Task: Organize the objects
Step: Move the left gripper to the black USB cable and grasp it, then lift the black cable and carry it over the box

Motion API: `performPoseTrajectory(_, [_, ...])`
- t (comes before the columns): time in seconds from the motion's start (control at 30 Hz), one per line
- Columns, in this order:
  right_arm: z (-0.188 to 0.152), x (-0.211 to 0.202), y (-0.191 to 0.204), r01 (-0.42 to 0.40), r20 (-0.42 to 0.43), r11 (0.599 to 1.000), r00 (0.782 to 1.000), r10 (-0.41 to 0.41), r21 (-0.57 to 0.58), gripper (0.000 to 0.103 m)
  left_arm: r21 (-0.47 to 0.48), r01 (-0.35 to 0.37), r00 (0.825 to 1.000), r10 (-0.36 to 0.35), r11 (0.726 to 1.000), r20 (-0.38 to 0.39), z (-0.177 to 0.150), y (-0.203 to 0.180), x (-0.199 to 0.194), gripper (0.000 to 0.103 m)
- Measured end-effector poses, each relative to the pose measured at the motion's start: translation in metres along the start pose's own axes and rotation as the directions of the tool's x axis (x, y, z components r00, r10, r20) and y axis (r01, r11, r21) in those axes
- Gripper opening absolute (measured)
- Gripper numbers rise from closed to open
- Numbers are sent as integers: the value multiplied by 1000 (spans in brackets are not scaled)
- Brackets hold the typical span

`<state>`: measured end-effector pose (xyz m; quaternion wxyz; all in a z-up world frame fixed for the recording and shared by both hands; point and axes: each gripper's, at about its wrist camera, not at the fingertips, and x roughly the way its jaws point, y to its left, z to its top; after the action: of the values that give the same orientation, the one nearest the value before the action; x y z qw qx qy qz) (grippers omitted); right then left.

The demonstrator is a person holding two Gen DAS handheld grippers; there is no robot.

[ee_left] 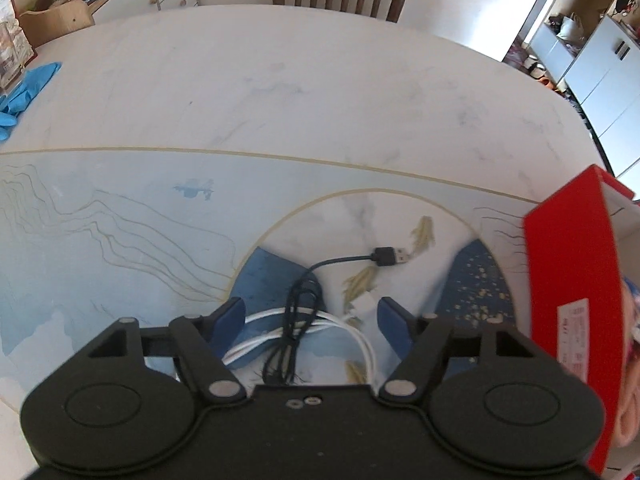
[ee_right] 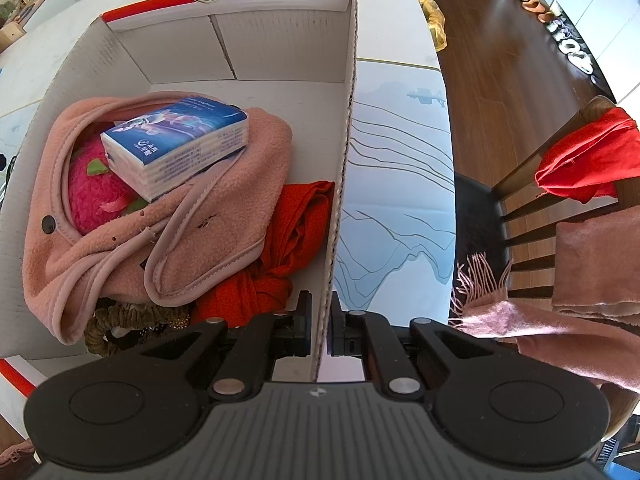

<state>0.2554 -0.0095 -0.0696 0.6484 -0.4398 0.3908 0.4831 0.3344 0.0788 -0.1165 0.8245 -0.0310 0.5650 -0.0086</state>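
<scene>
The left hand-held gripper (ee_left: 312,320) stands spread over the black cable (ee_left: 304,300) and white cable (ee_left: 352,340) on the table (ee_left: 280,92). The right hand-held gripper (ee_right: 320,324) pinches the box (ee_right: 344,184) wall at 6 o'clock.

Tissue pack (ee_right: 176,146) lies on the fleece (ee_right: 160,216) inside the box (ee_right: 344,168); cables (ee_left: 304,320) left of it.

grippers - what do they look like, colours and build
Both share a build: a matte black body with two round discs, angled black linkage arms and silver pivot pins. The left gripper has blue finger pads. The right gripper has a ribbed grey top plate.
</scene>
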Motion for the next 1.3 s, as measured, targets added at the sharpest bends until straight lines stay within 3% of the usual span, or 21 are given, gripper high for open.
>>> performPoseTrajectory(0.37, [1, 1, 0, 3, -2, 1000, 1000, -3, 1, 6, 2, -12, 1000, 12, 1000, -29, -1, 1, 25, 45])
performPoseTrajectory(0.57, [1, 1, 0, 4, -1, 1000, 1000, -4, -1, 6, 13, -15, 1000, 16, 1000, -19, -2, -2, 26, 21])
performPoseTrajectory(0.87, [1, 1, -1, 4, 0, 1000, 1000, -4, -1, 6, 27, -16, 1000, 15, 1000, 23, -8, -2, 11, 16])
performPoseTrajectory(1.3, [2, 2, 0, 5, 4, 1000, 1000, -5, -6, 6, 46, 89, 989, -94, 995, 116, -16, -16, -59, 16])
